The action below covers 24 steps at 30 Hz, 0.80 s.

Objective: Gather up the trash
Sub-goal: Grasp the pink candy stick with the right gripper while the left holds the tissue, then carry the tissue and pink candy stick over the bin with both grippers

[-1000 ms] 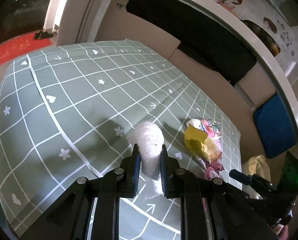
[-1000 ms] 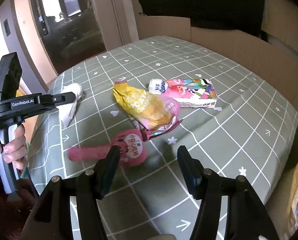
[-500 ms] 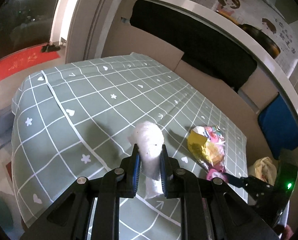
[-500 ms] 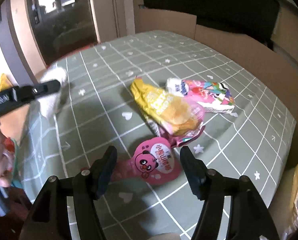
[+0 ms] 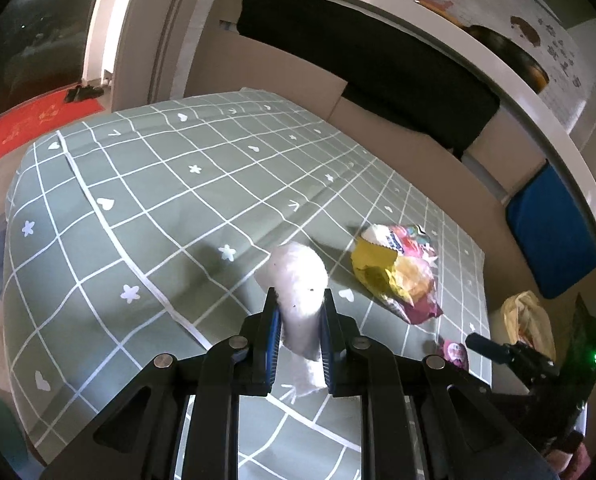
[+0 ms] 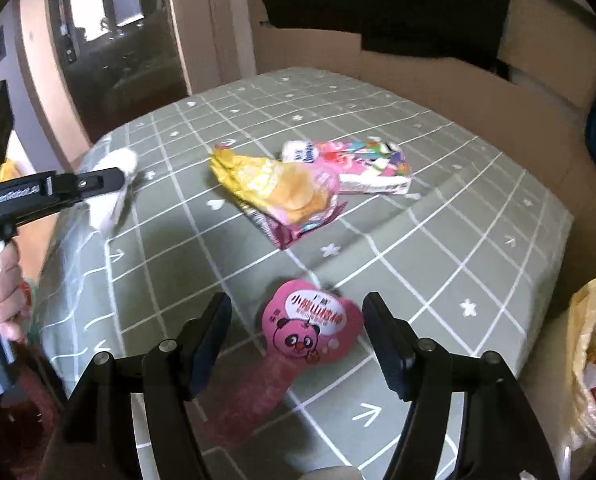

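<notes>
My left gripper (image 5: pixel 298 312) is shut on a crumpled white tissue (image 5: pixel 299 292) and holds it above the green checked tablecloth (image 5: pixel 138 208); it also shows in the right wrist view (image 6: pixel 114 184). My right gripper (image 6: pixel 298 320) is open, its fingers on either side of a pink panda wrapper (image 6: pixel 309 328) lying on the cloth. A yellow and pink snack bag (image 6: pixel 282 192) and a colourful flat packet (image 6: pixel 361 164) lie further back on the cloth.
A yellowish plastic bag with trash (image 6: pixel 589 364) hangs at the table's right edge. Cardboard panels (image 6: pixel 437 80) stand behind the table. A blue cushion (image 5: pixel 549 236) is at the right. A red mat (image 5: pixel 30 120) lies on the floor at the left.
My left gripper has risen and drawn back with the tissue. My right gripper has moved closer to the pink panda wrapper, which now lies between its fingers.
</notes>
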{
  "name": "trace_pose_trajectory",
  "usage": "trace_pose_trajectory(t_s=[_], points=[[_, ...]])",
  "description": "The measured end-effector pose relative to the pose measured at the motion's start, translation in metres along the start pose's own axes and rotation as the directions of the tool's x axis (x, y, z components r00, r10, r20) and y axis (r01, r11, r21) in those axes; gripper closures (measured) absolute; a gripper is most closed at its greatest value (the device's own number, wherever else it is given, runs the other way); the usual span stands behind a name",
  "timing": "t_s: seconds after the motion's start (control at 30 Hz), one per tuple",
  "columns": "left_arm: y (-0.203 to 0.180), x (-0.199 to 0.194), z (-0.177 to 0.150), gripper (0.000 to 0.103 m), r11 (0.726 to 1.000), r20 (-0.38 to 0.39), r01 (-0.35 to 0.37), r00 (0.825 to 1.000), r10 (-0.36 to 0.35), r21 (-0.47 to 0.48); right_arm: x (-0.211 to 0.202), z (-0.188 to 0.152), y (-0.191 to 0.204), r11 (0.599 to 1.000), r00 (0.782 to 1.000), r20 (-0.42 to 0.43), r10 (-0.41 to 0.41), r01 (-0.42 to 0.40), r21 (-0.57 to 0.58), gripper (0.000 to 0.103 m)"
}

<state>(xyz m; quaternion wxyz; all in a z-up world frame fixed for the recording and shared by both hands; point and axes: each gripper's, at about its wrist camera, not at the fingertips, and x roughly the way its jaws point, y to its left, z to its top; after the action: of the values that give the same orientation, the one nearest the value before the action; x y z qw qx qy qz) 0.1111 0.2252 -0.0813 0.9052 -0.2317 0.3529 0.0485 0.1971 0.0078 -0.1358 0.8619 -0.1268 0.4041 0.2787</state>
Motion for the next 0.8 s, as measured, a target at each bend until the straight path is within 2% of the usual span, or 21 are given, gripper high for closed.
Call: trace_pose_trajectory(t_s=[0.13, 0.23, 0.27, 0.3, 0.33, 0.43, 0.63, 0.8], points=[[-0.001, 0.004, -0.002, 0.085, 1.0, -0.017, 0.001, 1.0, -0.001, 0.003, 0.011, -0.003, -0.002, 0.998, 0.999, -0.045, -0.027, 0.03, 0.063, 0.038], [-0.003, 0.007, -0.003, 0.085, 1.0, -0.026, 0.002, 1.0, -0.001, 0.008, 0.014, -0.006, -0.004, 0.997, 0.998, -0.042, -0.042, 0.044, 0.065, 0.038], [-0.004, 0.007, -0.004, 0.085, 1.0, -0.026, 0.002, 1.0, -0.001, 0.012, 0.013, -0.006, -0.006, 0.997, 0.999, -0.034, -0.029, 0.031, 0.066, 0.04], [-0.006, 0.007, -0.004, 0.085, 1.0, -0.027, 0.002, 1.0, -0.002, 0.018, 0.011, -0.007, -0.008, 0.997, 1.0, -0.028, -0.014, 0.016, 0.072, 0.053], [-0.009, 0.008, -0.004, 0.085, 1.0, -0.028, 0.004, 1.0, -0.003, 0.025, 0.009, -0.008, -0.011, 0.997, 1.0, -0.022, -0.003, 0.005, 0.079, 0.054], [-0.021, 0.009, -0.005, 0.085, 0.998, -0.028, 0.015, 1.0, -0.013, 0.063, -0.003, -0.008, -0.018, 0.995, 1.0, 0.022, 0.019, -0.021, 0.098, 0.054], [-0.064, 0.003, -0.002, 0.085, 0.981, 0.011, 0.043, 0.999, -0.046, 0.189, -0.033, -0.003, -0.035, 0.994, 0.994, 0.105, -0.033, 0.022, 0.104, 0.054], [-0.105, -0.005, 0.003, 0.085, 0.957, 0.044, 0.069, 0.996, -0.084, 0.281, -0.064, 0.001, -0.051, 0.993, 0.979, 0.189, -0.072, 0.054, 0.103, 0.054]])
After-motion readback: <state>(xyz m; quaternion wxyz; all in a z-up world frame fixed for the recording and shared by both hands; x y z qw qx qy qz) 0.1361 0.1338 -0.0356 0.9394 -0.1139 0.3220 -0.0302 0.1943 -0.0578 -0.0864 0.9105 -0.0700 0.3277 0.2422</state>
